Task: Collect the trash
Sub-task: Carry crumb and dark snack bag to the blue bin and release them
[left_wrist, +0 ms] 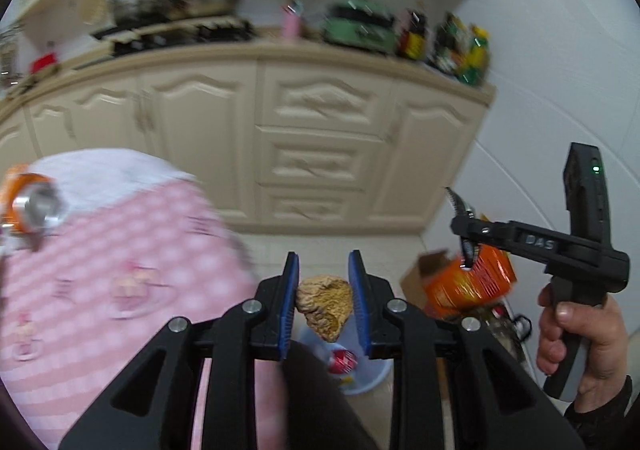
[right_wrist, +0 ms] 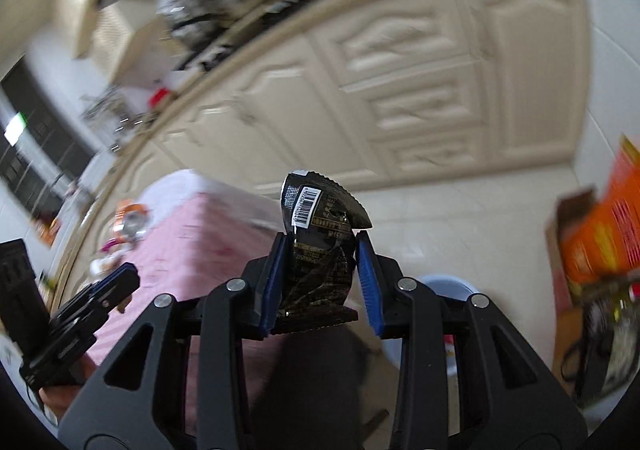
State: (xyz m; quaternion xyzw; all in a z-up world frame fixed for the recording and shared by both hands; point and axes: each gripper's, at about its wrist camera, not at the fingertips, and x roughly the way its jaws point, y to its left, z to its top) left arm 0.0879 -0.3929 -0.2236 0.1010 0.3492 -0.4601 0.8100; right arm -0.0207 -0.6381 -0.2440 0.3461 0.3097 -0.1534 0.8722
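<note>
My left gripper [left_wrist: 324, 290] is shut on a crumpled brown paper wad [left_wrist: 325, 308], held in the air above a pale blue trash bin [left_wrist: 370, 376] on the floor with a red can inside. My right gripper [right_wrist: 322, 262] is shut on a black snack wrapper [right_wrist: 320, 246] with a white barcode; it also shows in the left wrist view [left_wrist: 466, 234] off to the right. The blue bin's rim [right_wrist: 452, 284] shows below the right gripper. An orange can [left_wrist: 34, 205] lies on the pink table.
A table with a pink checked cloth [left_wrist: 120, 270] is at the left. Cream kitchen cabinets [left_wrist: 312, 137] stand behind, with a cluttered counter. An orange box and a cardboard box [left_wrist: 464, 282] sit on the floor at the right near the wall.
</note>
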